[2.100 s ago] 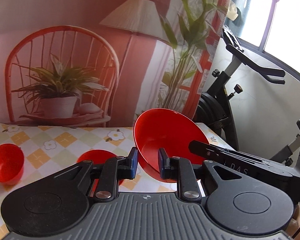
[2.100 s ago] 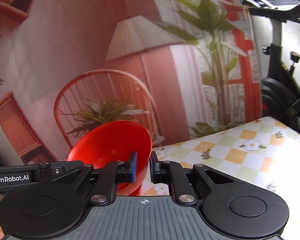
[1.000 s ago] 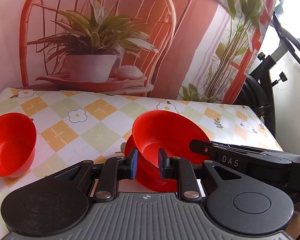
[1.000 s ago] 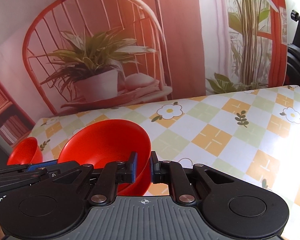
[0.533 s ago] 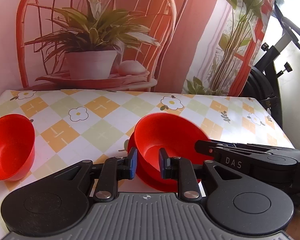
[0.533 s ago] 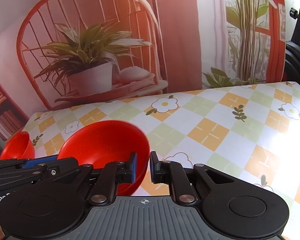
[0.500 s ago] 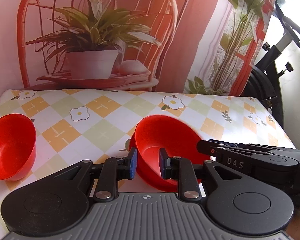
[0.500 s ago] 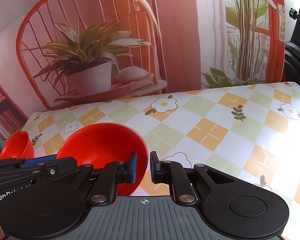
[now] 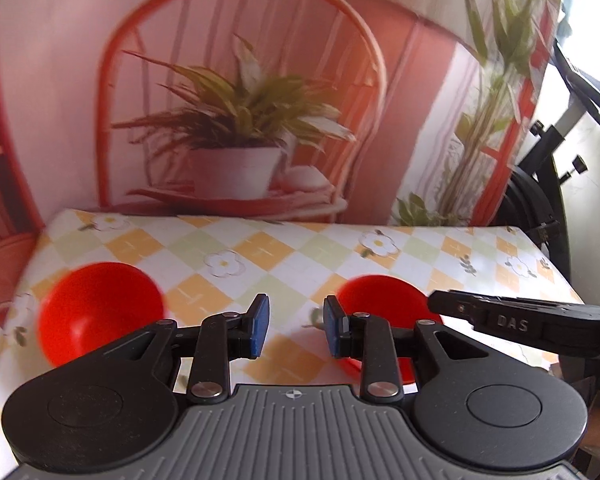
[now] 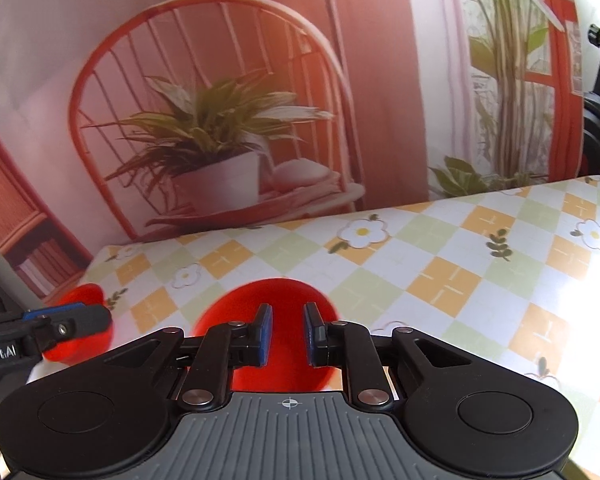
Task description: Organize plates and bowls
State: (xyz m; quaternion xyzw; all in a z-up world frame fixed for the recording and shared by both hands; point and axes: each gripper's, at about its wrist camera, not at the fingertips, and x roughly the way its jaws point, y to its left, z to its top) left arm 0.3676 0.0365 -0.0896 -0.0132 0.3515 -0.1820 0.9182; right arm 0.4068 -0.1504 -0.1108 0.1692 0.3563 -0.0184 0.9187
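My left hand-held gripper [image 9: 292, 330] is released, its blue pads parted with nothing between them, held low and level over the near edge of the counter [image 9: 284, 256] with the yellow-and-green checked flower cloth. My right hand-held gripper [image 10: 287, 334] is released too, pads apart, hovering just above the round red plastic bowl [image 10: 268, 320] that sits upright on the cloth right in front of it; whether a second bowl is nested in it I cannot tell. In the left view that bowl [image 9: 380, 304] lies just right of my left pads, with the right gripper's black body beside it. Further left and well apart sits a smaller red plastic bowl [image 9: 96, 308], tilted with its mouth toward me. I judge these bowls light, stiff and slick, not fragile, so the thin rim is the place to pinch, one pad inside and one outside
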